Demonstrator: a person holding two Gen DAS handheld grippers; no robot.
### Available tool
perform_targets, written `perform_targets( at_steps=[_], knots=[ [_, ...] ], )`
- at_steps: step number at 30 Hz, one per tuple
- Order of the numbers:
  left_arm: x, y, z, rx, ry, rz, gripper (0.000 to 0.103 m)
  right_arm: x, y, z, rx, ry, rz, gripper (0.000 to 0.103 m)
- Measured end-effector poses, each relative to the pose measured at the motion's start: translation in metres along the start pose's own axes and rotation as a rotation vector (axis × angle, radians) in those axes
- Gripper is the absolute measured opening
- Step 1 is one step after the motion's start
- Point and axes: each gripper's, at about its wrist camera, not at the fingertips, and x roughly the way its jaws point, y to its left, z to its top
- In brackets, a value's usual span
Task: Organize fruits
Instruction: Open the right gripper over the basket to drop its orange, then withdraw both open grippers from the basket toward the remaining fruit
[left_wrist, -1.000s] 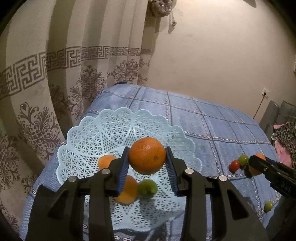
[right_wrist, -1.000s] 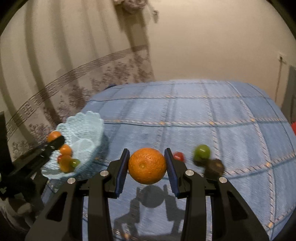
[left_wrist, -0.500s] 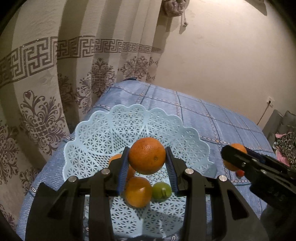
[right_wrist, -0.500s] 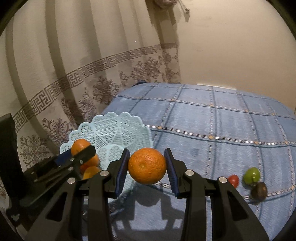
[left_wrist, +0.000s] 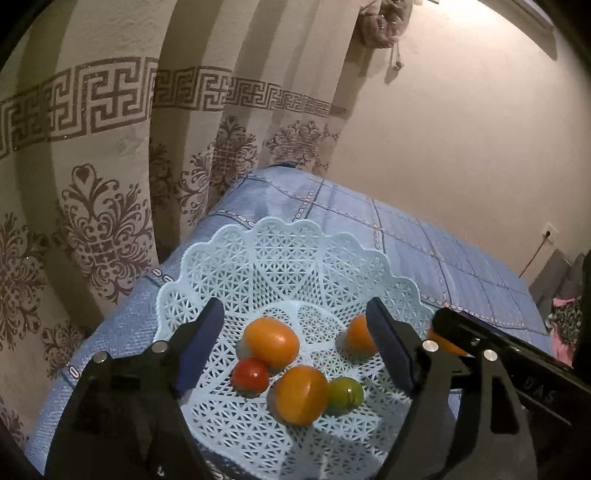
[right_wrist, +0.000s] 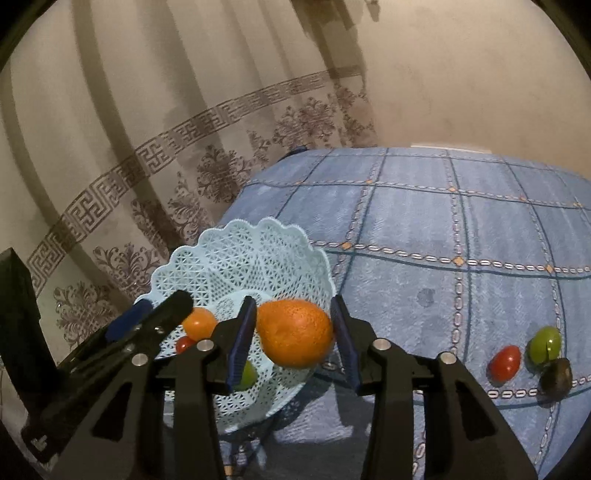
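Note:
My left gripper (left_wrist: 293, 314) hangs open over the light blue lattice basket (left_wrist: 258, 258), nothing between its fingers. In the basket lie three orange fruits (left_wrist: 271, 341), (left_wrist: 301, 395), (left_wrist: 356, 338), a red tomato (left_wrist: 250, 374) and a green fruit (left_wrist: 345, 391). The right gripper (right_wrist: 293, 306) is shut on a large orange (right_wrist: 295, 332) just above the basket's near right rim (right_wrist: 317, 280). In the left wrist view it comes in from the right (left_wrist: 454, 334). The left gripper (right_wrist: 162, 306) shows open at the basket's left in the right wrist view.
On the blue checked bedspread (right_wrist: 443, 240) to the right lie a red tomato (right_wrist: 504, 363), a green fruit (right_wrist: 543, 343) and a dark fruit (right_wrist: 556, 376). A patterned curtain (left_wrist: 110, 147) hangs close behind the basket; the bed edge runs along it.
My left gripper has opened and let its orange go into the basket. The right gripper has carried its orange left from the bed's middle to the basket rim.

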Motion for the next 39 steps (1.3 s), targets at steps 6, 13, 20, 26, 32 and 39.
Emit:
perform_targets(
  at_steps=[6,13,20,26,32,39],
  knots=[
    [-0.002,0.002,-0.001,-0.009,-0.009,0.017,0.081,-0.008,-0.002,0.0,0.004,-0.018,0.015,0.043],
    [-0.002,0.005,-0.001,-0.021,-0.007,0.024,0.086,-0.015,0.0,-0.007,-0.013,-0.042,-0.019,0.048],
    [0.001,0.004,-0.003,-0.031,0.006,0.022,0.092,-0.018,-0.003,-0.015,-0.02,-0.045,-0.068,0.049],
    [0.003,0.001,-0.004,-0.021,0.015,0.014,0.094,-0.022,-0.015,-0.02,0.007,-0.041,-0.092,0.049],
    [0.003,-0.003,-0.007,-0.006,0.02,0.009,0.095,-0.027,-0.025,-0.024,0.028,-0.044,-0.118,0.057],
    [0.004,-0.008,-0.007,0.015,0.015,0.034,0.099,-0.034,-0.034,-0.028,0.051,-0.044,-0.144,0.066]
  ],
)
